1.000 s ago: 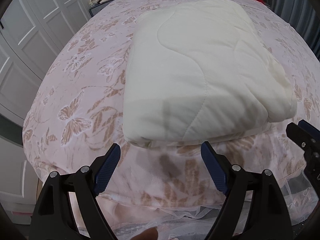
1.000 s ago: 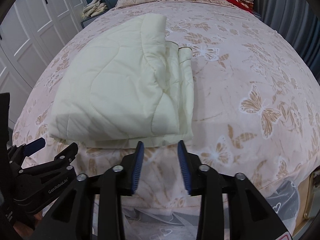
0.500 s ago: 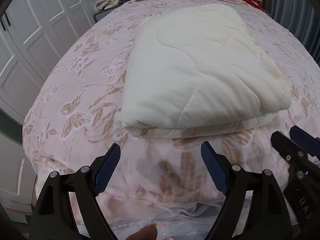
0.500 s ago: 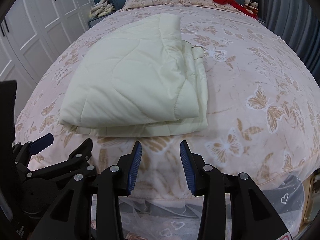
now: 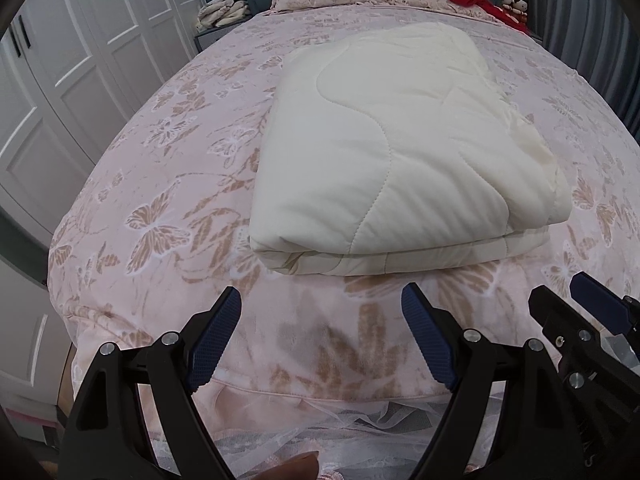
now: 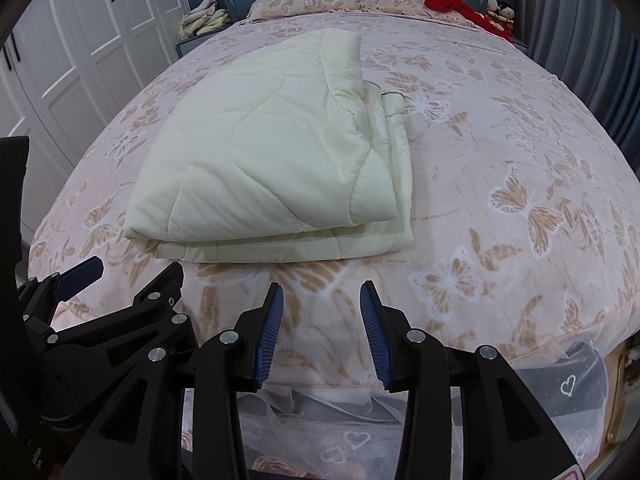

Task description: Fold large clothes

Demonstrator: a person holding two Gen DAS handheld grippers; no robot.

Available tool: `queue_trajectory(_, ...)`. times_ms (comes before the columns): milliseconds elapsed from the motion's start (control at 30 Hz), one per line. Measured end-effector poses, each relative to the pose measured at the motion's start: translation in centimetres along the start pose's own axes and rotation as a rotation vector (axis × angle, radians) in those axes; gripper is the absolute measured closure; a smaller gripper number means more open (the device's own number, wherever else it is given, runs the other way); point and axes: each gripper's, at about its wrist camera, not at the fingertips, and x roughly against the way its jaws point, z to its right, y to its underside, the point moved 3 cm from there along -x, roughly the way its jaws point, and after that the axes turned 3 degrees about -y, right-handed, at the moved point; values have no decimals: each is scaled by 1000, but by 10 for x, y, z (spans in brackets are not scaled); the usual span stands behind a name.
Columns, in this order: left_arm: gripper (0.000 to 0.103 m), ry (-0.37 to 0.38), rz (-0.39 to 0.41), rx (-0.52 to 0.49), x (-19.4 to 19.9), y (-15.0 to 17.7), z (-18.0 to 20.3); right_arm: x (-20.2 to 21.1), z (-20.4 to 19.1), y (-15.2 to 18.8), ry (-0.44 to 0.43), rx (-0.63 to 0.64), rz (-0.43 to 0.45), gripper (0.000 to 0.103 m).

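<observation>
- Since the quilt (image 5: 392,160) is already folded into a fat pad, I think most of the job is done; it lies in the middle of the bed (image 5: 168,200), nearer the foot end where I stand.
- It looks soft, puffy and light. It will bend and sag when I lift it, not stay flat.
- The top looks smooth, so it may slip; I would pinch deep.
- The layers show on the near edge (image 6: 260,246) and the right side (image 6: 400,168). I would grab the near corners there, all the layers at once.
- My left gripper (image 5: 320,332) is wide open with nothing in it, a bit short of the near edge.
- My right gripper (image 6: 320,320) is half open, also with nothing in it, just beside the left one.
- Far off are a pillow (image 6: 304,0), a red thing (image 6: 452,2) and white doors (image 5: 80,80).
</observation>
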Motion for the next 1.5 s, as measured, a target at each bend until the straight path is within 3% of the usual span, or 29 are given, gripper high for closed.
queue_trajectory(1500,25,-22,-8,-19,7,18,-2,6,-3,14,22,4,-2,63)
